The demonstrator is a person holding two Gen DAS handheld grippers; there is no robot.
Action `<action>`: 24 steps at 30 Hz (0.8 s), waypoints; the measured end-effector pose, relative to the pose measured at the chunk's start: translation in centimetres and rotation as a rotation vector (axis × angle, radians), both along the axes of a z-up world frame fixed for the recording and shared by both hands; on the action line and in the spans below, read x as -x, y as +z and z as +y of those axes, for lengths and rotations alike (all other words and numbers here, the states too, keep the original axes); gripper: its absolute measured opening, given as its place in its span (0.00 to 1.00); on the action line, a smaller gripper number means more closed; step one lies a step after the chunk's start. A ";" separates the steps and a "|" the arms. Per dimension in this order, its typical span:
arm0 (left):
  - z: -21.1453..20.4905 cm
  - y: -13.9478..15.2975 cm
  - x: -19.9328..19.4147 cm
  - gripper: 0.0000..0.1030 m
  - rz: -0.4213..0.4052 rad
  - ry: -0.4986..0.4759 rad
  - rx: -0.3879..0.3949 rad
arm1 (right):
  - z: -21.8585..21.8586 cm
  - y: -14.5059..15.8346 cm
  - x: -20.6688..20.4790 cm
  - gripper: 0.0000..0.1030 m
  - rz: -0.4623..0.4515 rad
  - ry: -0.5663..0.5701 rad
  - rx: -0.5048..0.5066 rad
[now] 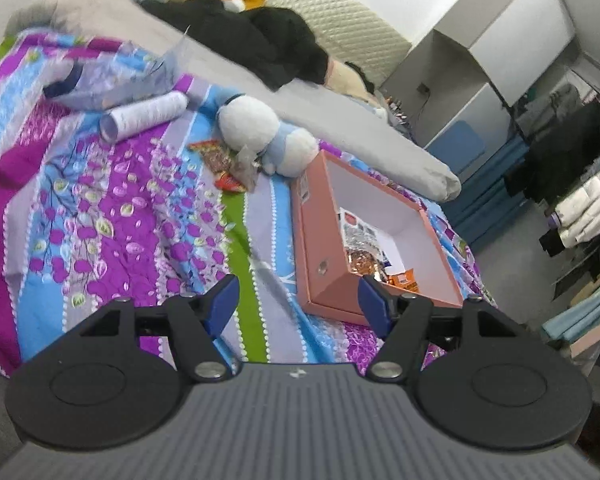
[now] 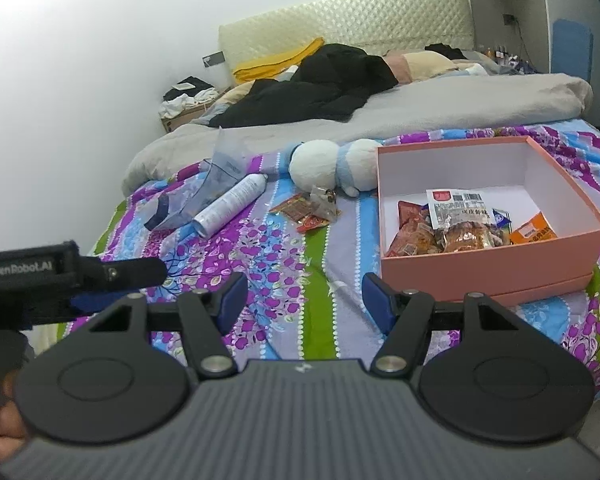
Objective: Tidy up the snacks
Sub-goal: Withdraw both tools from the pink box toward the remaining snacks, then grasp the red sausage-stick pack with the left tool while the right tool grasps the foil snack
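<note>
A pink box (image 2: 488,266) with a white inside sits on the patterned quilt (image 2: 276,252) and holds several snack packets (image 2: 456,224). It also shows in the left wrist view (image 1: 324,240). A few loose snack packets (image 2: 308,210) lie on the quilt beside a white plush toy (image 2: 332,164); they also show in the left wrist view (image 1: 228,166). My right gripper (image 2: 303,300) is open and empty, above the quilt, left of the box. My left gripper (image 1: 298,300) is open and empty near the box's near corner; its body (image 2: 40,276) shows at the right wrist view's left.
A white spray can (image 2: 230,204) and a clear plastic pouch (image 2: 204,192) lie left of the loose packets. A grey duvet (image 2: 420,116) with black clothes (image 2: 320,84) covers the far bed. A clothes rack (image 1: 572,184) stands by the bed.
</note>
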State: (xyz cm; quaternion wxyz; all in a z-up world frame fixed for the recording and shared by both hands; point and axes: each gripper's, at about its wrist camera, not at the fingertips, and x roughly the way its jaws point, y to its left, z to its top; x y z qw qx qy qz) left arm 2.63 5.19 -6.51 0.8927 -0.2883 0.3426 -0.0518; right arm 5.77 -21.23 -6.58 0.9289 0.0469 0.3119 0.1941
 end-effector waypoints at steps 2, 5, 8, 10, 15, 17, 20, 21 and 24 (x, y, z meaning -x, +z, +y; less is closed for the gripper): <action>0.3 -0.7 -0.6 0.69 0.014 0.006 0.018 | 0.1 -0.3 -0.3 0.63 0.008 0.000 -0.001; 1.1 -1.8 -2.0 0.68 0.033 0.023 0.058 | 0.5 -0.7 -0.9 0.63 0.014 0.004 -0.001; 2.2 -3.0 -4.1 0.68 0.046 0.040 0.102 | 1.2 -1.0 -1.9 0.63 0.013 0.018 0.009; 2.9 -3.8 -5.7 0.68 0.054 0.048 0.120 | 1.7 -1.2 -3.0 0.63 0.008 0.030 0.015; 5.2 -6.5 -10.8 0.68 0.083 0.077 0.181 | 3.4 -1.9 -6.8 0.63 0.003 0.054 0.025; 6.3 -8.0 -13.3 0.68 0.095 0.089 0.210 | 4.1 -2.4 -8.9 0.63 -0.002 0.061 0.037; 7.9 -10.4 -17.4 0.67 0.115 0.107 0.255 | 5.3 -3.3 -12.4 0.63 0.007 0.069 0.062; 8.4 -11.2 -18.8 0.67 0.121 0.110 0.271 | 5.9 -3.7 -13.9 0.63 0.011 0.072 0.075; 9.7 -13.8 -23.2 0.67 0.142 0.119 0.296 | 7.4 -4.9 -18.0 0.63 0.019 0.084 0.102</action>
